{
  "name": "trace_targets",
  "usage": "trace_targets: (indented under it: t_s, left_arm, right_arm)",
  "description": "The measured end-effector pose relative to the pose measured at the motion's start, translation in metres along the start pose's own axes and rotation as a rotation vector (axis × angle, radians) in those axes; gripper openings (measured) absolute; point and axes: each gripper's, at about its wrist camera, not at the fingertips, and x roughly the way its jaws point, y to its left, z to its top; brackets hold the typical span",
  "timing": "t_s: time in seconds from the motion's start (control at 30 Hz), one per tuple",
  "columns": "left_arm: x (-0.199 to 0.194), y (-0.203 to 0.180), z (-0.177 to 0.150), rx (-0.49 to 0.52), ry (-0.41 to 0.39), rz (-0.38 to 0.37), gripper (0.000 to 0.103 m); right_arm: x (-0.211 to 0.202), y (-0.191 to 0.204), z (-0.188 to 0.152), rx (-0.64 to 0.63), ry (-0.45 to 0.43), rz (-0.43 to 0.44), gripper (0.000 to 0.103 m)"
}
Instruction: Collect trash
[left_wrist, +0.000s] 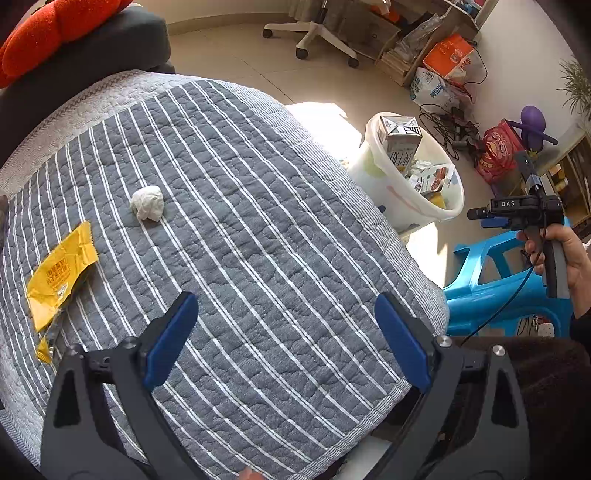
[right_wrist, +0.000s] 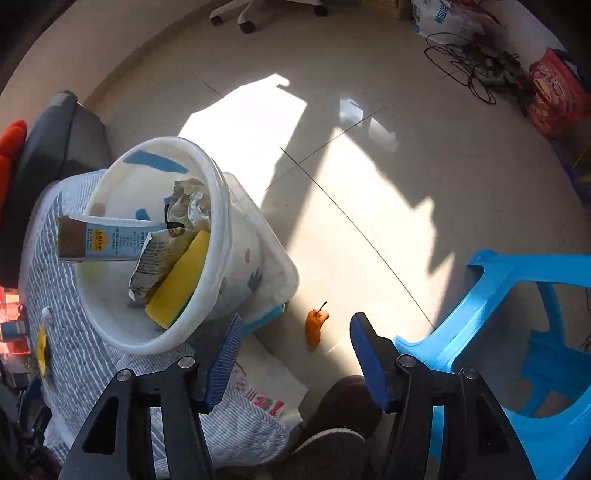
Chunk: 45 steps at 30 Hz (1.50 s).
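A: Left claw?
B: Spread wide, blue pads apart, nothing between them. It hovers over the grey quilted cover with white stripes.

A: Trash on the cover?
B: Crumpled white tissue ball, and a flat yellow plastic wrapper near it, closer to the cover's left edge. Both well ahead of the left claw, untouched.

A: Right claw?
B: Also wide open, empty. Pointing down at the floor. Left view shows it from the side, held in the person's right hand, off beyond the cover's edge.

A: Bin?
B: White round plastic bucket just beside the cover. Inside: a brown-and-blue drink carton, torn paper packaging, a crumpled wad, a yellow sponge-like slab.

A: Anything on the floor?
B: Small orange peel scrap on the beige tile floor, lying between the right claw's fingers as seen by that camera, below them. Bright blue plastic stool to its right.
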Motion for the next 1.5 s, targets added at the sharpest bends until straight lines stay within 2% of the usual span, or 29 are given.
trace_targets:
  t_s: [0.2, 0.33, 0.57, 0.7, 0.8, 1.03, 1.2, 1.33, 1.5]
  left_arm:
    - [-0.002, -0.003, 0.003, 0.016, -0.017, -0.047, 0.098]
    - [0.005, -0.007, 0.01, 0.026, -0.009, -0.061, 0.098]
    - [0.025, 0.005, 0.013, 0.021, 0.034, -0.018, 0.098]
    - [0.03, 0.014, 0.011, 0.009, 0.051, 0.001, 0.099]
    - [0.03, 0.016, 0.009, 0.001, 0.051, 0.002, 0.099]
    - [0.023, 0.017, 0.008, 0.006, 0.038, 0.0, 0.099]
    - [0.017, 0.014, 0.008, 0.003, 0.024, -0.008, 0.099]
    - [0.007, 0.013, 0.01, 0.006, -0.005, 0.005, 0.099]
    - [-0.007, 0.018, 0.007, -0.019, -0.03, 0.013, 0.099]
  right_arm:
    - [0.111, -0.033, -0.015, 0.089, 0.177, -0.011, 0.061]
    - [0.179, -0.055, -0.028, 0.173, 0.247, 0.008, 0.05]
    - [0.256, -0.065, -0.039, 0.252, 0.273, 0.088, 0.037]
    - [0.276, -0.06, -0.04, 0.266, 0.261, 0.125, 0.032]
    - [0.284, -0.054, -0.04, 0.245, 0.25, 0.099, 0.027]
    - [0.286, -0.046, -0.044, 0.168, 0.217, 0.057, 0.016]
    - [0.256, -0.053, -0.043, 0.152, 0.164, -0.01, 0.016]
    - [0.207, -0.06, -0.038, 0.148, 0.081, -0.051, 0.015]
    - [0.11, -0.051, -0.03, 0.098, -0.095, -0.059, 0.015]
